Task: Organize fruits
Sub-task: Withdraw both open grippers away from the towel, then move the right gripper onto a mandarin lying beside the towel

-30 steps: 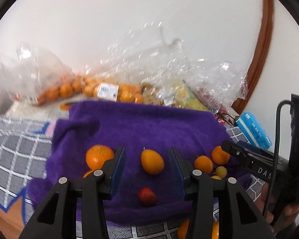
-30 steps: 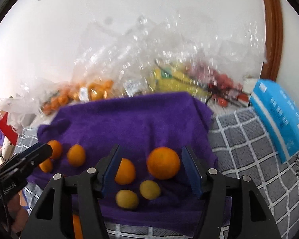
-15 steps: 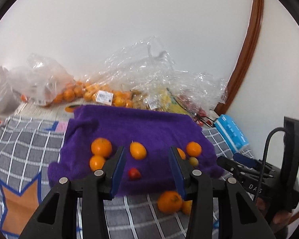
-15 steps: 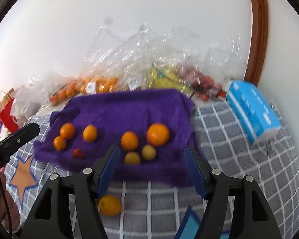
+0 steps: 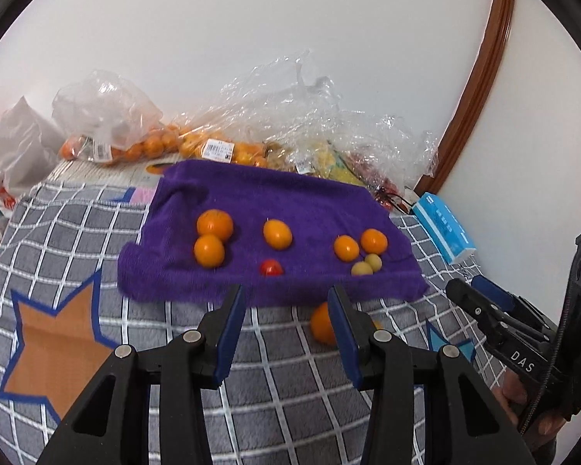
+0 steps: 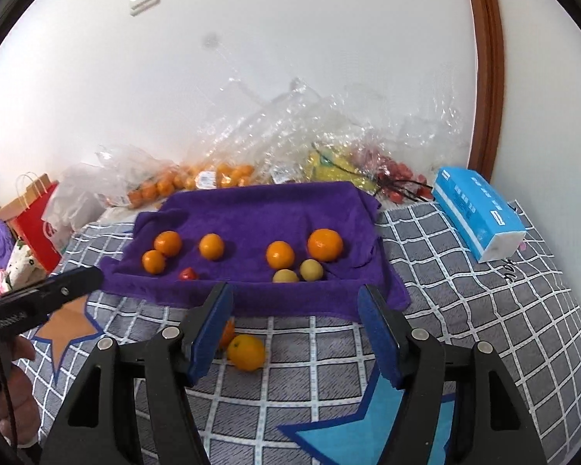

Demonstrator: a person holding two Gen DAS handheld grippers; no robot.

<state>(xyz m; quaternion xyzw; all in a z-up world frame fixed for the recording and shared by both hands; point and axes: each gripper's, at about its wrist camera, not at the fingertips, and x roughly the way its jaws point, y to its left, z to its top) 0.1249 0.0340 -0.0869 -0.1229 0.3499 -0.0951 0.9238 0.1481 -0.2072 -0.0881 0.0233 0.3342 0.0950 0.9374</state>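
A purple towel point(image 5: 290, 201) point(image 6: 259, 213) lies on the grey checked cloth and carries several oranges, a small red tomato point(image 5: 271, 268) point(image 6: 187, 273) and two yellow-green fruits point(image 5: 367, 266) point(image 6: 298, 272). Two oranges lie off the towel on the cloth in front of it: one is in full view point(image 6: 246, 352) point(image 5: 321, 324), the other is half hidden behind a finger point(image 6: 227, 334). My left gripper point(image 5: 286, 333) is open and empty, above the cloth short of the towel. My right gripper point(image 6: 294, 329) is open and empty, with the loose oranges near its left finger.
Clear plastic bags of oranges point(image 5: 143, 143) point(image 6: 189, 178) and other fruit lie against the white wall behind the towel. A blue tissue pack point(image 5: 443, 228) point(image 6: 478, 213) lies at the right. A red paper bag point(image 6: 35, 224) stands at the left.
Both grippers have pulled back from the towel and risen; the towel and fruit now appear farther away. The loose oranges on the cloth have come into view. Both grippers stay open.
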